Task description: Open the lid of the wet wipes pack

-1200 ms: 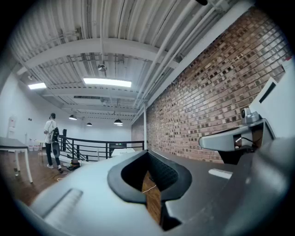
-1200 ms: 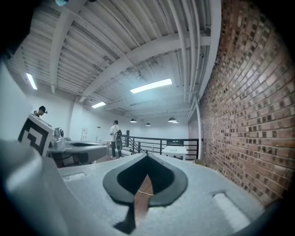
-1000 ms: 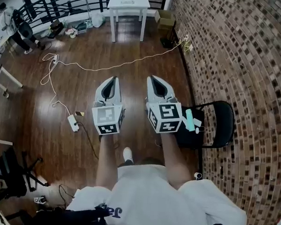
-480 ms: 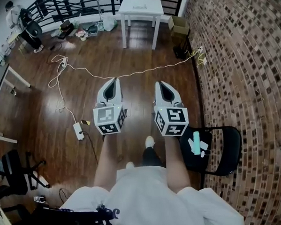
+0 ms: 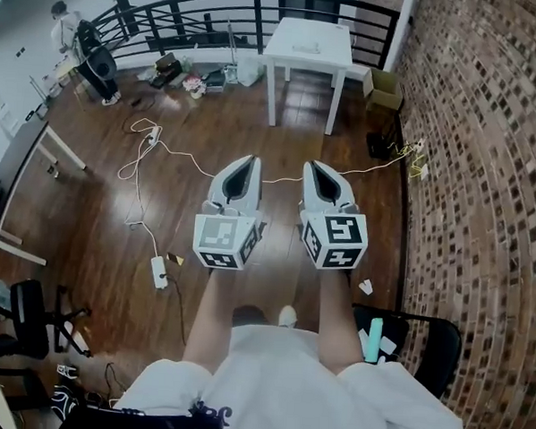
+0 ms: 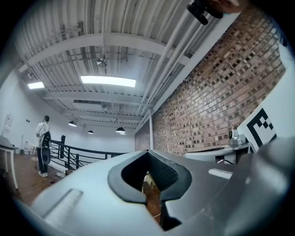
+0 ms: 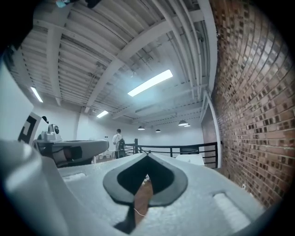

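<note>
Left tongs [image 5: 244,163] and right tongs [image 5: 315,167] held out level, side by side, above the wooden floor [image 5: 89,218]; both closed, empty.

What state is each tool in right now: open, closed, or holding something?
Left tool: closed, holding nothing.
Right tool: closed, holding nothing.

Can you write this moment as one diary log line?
left gripper: fingers shut, empty | right gripper: fingers shut, empty | white table: ahead, far off | brick wall: on the right
</note>
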{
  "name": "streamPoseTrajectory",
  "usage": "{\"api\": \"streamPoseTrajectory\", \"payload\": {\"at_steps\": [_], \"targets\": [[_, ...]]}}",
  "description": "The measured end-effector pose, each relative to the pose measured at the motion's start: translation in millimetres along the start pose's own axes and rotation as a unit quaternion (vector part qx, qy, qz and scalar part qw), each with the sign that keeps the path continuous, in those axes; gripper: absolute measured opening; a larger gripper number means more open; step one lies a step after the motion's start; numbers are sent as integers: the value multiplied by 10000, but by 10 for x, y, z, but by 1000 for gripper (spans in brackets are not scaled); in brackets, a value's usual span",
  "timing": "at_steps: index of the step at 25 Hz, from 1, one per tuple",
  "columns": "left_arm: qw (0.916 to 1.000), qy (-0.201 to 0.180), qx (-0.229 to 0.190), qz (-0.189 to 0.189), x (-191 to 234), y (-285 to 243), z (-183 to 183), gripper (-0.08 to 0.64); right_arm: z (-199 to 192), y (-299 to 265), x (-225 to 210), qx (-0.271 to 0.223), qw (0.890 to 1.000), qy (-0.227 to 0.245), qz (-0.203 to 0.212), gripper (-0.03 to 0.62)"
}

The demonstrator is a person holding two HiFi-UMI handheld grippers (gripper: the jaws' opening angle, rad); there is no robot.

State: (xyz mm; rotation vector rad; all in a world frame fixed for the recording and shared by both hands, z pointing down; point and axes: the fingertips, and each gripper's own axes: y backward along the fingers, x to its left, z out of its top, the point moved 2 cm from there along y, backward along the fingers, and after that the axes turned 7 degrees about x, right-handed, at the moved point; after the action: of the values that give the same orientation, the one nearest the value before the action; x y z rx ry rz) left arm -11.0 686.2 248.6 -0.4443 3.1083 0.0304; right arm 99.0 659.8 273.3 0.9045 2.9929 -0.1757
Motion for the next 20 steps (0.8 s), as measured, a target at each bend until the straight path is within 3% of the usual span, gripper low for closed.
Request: {"api": "streamPoseTrajectory", "payload": {"at_steps": [6, 11, 14, 20], "targets": [[9991, 68, 396, 140, 182, -493, -307, 15, -195, -527, -203, 237, 9992, -157, 295, -10], [9994, 142, 323, -72, 496, -1183, -390, 15, -208, -1162, -357, 314, 9985, -90, 437, -9], [9993, 75, 292, -234, 705, -1719, -379, 15, -156, -1666, -578, 291, 9989, -82, 349, -9], [9993, 94, 125, -325, 1500, -2708, -121, 15, 331, -2816, -951, 45, 9999, 104, -54, -9]]}}
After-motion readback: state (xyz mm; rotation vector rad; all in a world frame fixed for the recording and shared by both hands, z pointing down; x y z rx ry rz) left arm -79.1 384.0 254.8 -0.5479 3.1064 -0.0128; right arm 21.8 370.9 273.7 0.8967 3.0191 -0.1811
